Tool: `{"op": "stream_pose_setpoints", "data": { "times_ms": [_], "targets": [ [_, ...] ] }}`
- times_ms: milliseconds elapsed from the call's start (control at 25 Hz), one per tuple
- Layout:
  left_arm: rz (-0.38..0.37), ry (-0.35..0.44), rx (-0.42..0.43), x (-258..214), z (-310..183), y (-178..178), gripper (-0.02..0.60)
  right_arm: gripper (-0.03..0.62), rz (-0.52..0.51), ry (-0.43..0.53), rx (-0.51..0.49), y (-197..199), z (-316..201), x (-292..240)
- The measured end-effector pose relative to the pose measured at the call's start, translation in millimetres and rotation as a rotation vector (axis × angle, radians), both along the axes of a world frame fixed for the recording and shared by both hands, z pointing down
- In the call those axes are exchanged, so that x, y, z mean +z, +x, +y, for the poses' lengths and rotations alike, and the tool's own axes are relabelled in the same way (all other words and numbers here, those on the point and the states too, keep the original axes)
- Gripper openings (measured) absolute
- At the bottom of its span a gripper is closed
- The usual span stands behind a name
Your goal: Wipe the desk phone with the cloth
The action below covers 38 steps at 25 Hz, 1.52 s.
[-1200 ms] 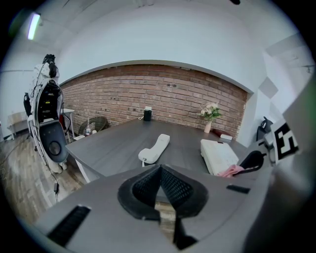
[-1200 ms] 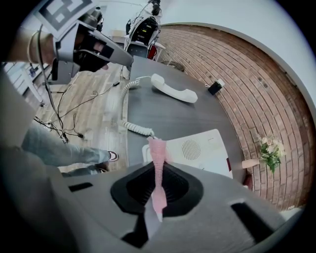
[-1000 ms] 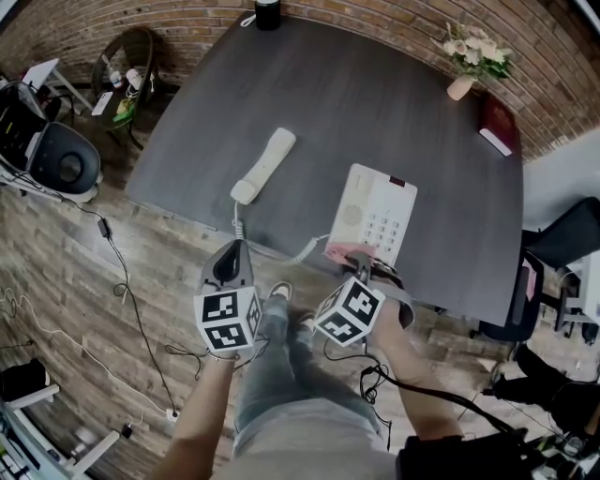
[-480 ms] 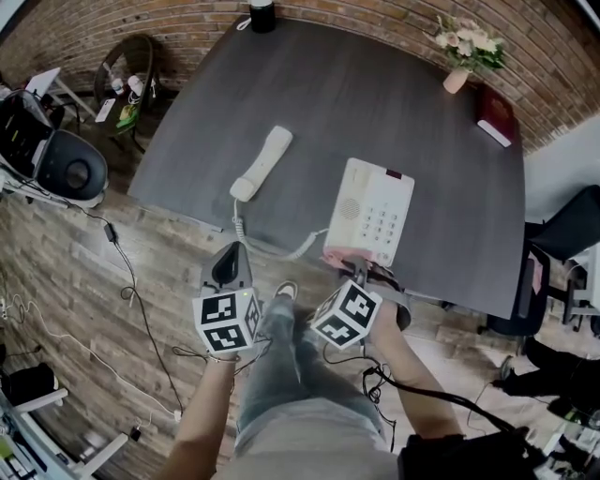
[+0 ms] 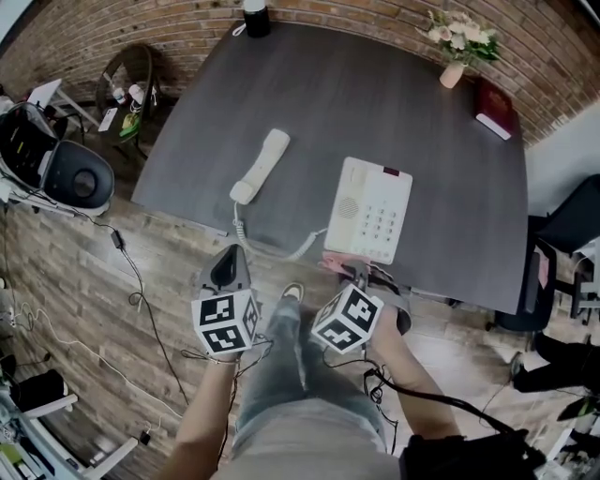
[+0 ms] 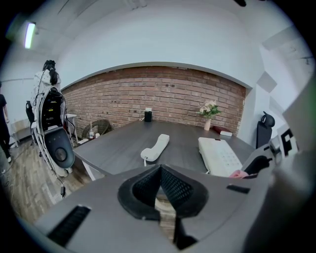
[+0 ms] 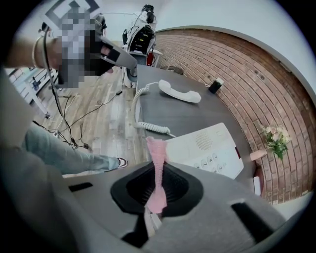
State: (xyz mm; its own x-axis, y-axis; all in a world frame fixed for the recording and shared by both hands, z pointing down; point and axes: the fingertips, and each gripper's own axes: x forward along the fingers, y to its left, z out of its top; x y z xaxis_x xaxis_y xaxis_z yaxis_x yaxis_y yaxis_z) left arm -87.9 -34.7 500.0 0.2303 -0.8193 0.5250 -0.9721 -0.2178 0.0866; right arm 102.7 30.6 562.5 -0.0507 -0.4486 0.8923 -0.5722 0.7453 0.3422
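A cream desk phone base [image 5: 368,210] [image 7: 210,148] [image 6: 220,155] lies near the front edge of the dark table [image 5: 375,103]. Its handset [image 5: 261,166] [image 7: 179,92] [image 6: 155,147] lies off the hook to the left, joined by a coiled cord [image 5: 281,251]. My right gripper [image 5: 358,273] [image 7: 157,170] is shut on a pink cloth [image 7: 157,170] [image 5: 343,267] just off the table edge, in front of the phone base. My left gripper [image 5: 229,267] [image 6: 159,190] is shut with nothing in it, held over the floor below the handset.
A vase of flowers [image 5: 459,47] and a red book [image 5: 494,108] stand at the table's far right, a dark speaker [image 5: 255,17] at the far edge. Black office chairs [image 5: 61,164] and cables [image 5: 141,300] are on the wood floor at the left; another chair [image 5: 562,234] at the right.
My right gripper with the pink cloth has drawn back from the phone's front edge to just off the table. The left gripper has barely moved.
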Motion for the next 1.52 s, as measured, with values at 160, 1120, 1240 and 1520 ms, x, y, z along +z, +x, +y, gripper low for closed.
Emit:
{"op": "stream_pose_setpoints", "data": {
  "times_ms": [160, 1120, 1240, 1520],
  "targets": [
    [0.01, 0.001, 0.023, -1.6, -4.9, 13.7, 0.005, 0.018, -0.003, 0.02, 0.021, 8.1, -2.5, -10.0],
    [0.063, 0.048, 0.132, -30.5, -79.3, 87.2, 0.005, 0.018, 0.099, 0.15, 0.133, 101.4, -92.8, -70.1],
    [0.068, 0.045, 0.137, -30.7, -91.7, 92.2, 0.005, 0.018, 0.116, 0.157, 0.13, 108.0, -108.2, -73.1],
    [0.082, 0.044, 0.132, -30.1, -122.1, 101.3, 0.005, 0.018, 0.156, 0.157, 0.114, 121.5, -139.0, -74.6]
  ]
}}
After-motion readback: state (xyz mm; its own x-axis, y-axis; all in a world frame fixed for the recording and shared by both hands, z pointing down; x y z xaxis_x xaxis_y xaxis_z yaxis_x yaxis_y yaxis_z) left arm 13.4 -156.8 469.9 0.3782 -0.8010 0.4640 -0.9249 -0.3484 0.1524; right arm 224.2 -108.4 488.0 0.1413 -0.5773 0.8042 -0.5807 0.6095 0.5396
